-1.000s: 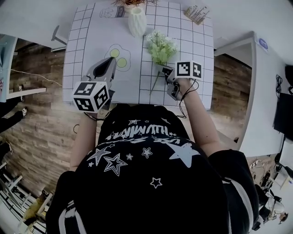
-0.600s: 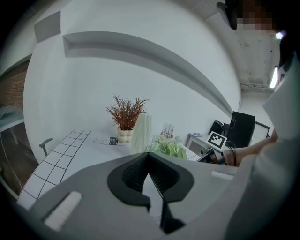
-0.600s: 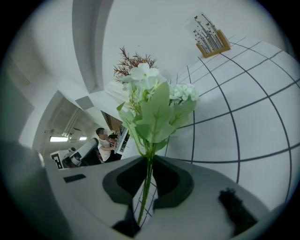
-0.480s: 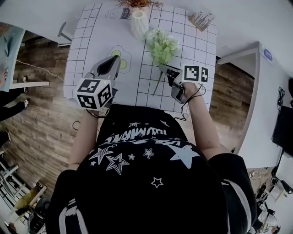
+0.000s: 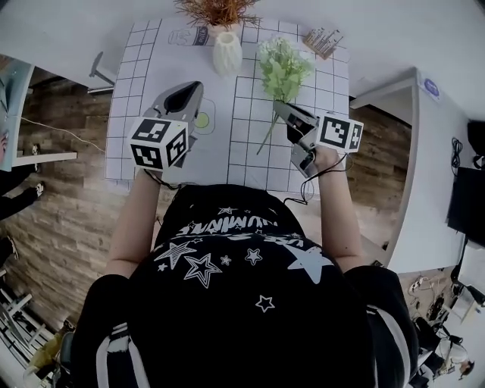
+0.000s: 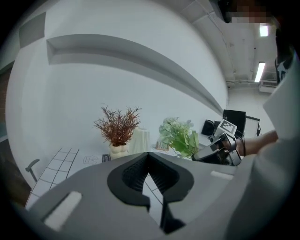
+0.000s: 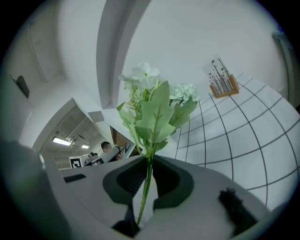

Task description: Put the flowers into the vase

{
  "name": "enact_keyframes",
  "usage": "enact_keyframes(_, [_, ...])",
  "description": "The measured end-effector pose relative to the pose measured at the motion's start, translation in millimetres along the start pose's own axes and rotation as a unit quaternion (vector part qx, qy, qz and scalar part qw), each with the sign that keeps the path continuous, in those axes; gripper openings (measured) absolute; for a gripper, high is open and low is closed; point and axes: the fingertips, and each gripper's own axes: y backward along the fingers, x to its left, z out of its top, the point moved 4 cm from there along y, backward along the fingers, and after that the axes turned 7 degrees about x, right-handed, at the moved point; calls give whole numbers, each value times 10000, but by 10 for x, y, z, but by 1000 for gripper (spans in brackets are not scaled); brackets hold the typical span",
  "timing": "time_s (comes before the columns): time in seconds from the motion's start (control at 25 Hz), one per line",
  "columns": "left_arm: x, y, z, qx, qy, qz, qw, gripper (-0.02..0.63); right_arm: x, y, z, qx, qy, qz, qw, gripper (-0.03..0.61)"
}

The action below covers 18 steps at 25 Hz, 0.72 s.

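My right gripper (image 5: 285, 111) is shut on the stems of a bunch of pale green and white flowers (image 5: 282, 68) and holds it above the table. The blooms point away from me and the stem ends (image 5: 263, 144) trail down to the left. In the right gripper view the stems (image 7: 148, 174) run between the pads, with the leaves and blooms (image 7: 152, 101) upright beyond them. A white ribbed vase (image 5: 227, 51) stands at the table's far edge, left of the flowers. My left gripper (image 5: 189, 92) hovers shut and empty in front of the vase (image 6: 139, 140).
A checked cloth covers the table (image 5: 136, 114). A dried reddish plant (image 5: 216, 10) in a small pot stands behind the vase. A small wooden card stand (image 5: 323, 39) is at the far right. A fried-egg mat (image 5: 201, 120) lies by my left gripper.
My right gripper has lifted the flowers off the table and carried them up and away from me. My left gripper has moved forward toward the vase.
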Motion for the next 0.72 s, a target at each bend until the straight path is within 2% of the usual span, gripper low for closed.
enact_keyframes(0.12, [30,-72,200,-222,-9,-320,9992,12,196,104,228,-381,283,82,9988,46])
enact_keyframes(0.2, [65,-123,295,-242,-20,-482,9985,79,303,148,378,-589,445,35,9973,46])
enact_keyframes(0.36, [144,-200,419,-244,-166,-595,9978,115,460,165,601,-764,768,-200,9939,46])
enact_keyframes(0.4, [161,-216,451,-273,-211,-619,9975,151,502,158,653,-786,848,-220,9931,46])
enact_keyframes(0.52, [169,-278,510,-385,-293,-749,9960,335,612,141,791,-861,1010,-237,9909,46])
enact_keyframes(0.56, [164,-305,515,-406,-345,-776,9956,376,645,139,833,-888,1053,-237,9902,46])
enact_keyframes(0.64, [156,-378,521,-430,-530,-783,9946,444,713,131,933,-949,1156,-244,9885,46])
enact_keyframes(0.72, [163,-471,539,-474,-689,-781,9934,484,788,120,1053,-1029,1278,-271,9861,46])
